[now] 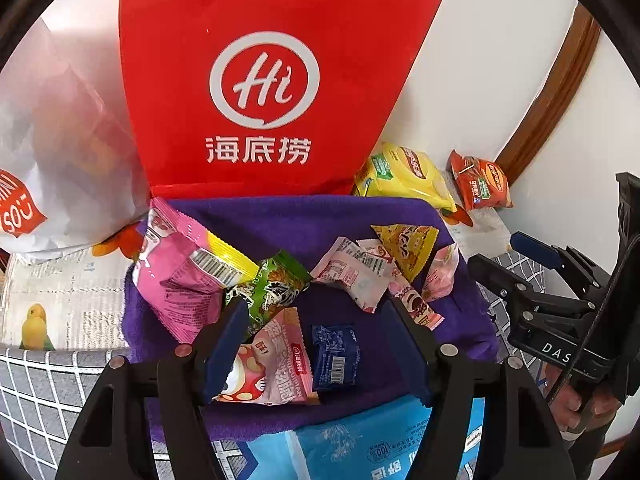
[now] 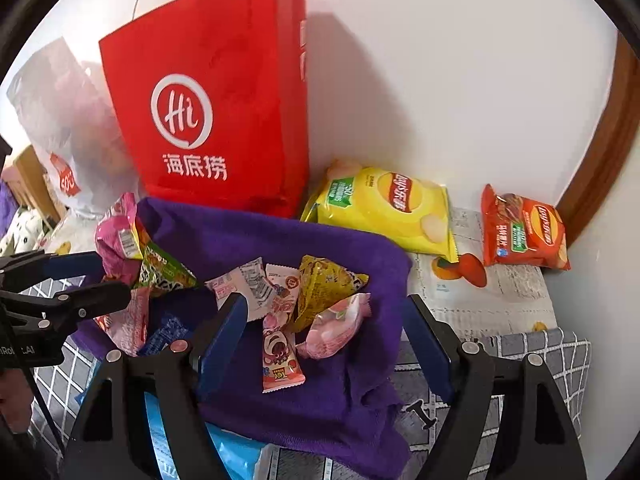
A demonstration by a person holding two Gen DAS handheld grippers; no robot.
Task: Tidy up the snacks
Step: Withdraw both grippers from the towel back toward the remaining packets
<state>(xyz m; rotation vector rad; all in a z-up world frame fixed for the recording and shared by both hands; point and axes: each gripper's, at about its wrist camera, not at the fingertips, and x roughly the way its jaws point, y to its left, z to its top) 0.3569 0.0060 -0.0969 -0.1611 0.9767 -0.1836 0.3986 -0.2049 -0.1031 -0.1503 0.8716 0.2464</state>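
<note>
Purple towel (image 1: 320, 216) strewn with snacks; left gripper (image 1: 316, 344) jaws wide, straddling pink mushroom packet (image 1: 272, 364); right gripper (image 2: 324, 340) jaws wide over bear candy packet (image 2: 280, 354). Best closed squarely across each packet's middle.

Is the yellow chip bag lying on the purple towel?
No, the yellow chip bag lies on the table behind the purple towel, beside the red paper bag.
</note>
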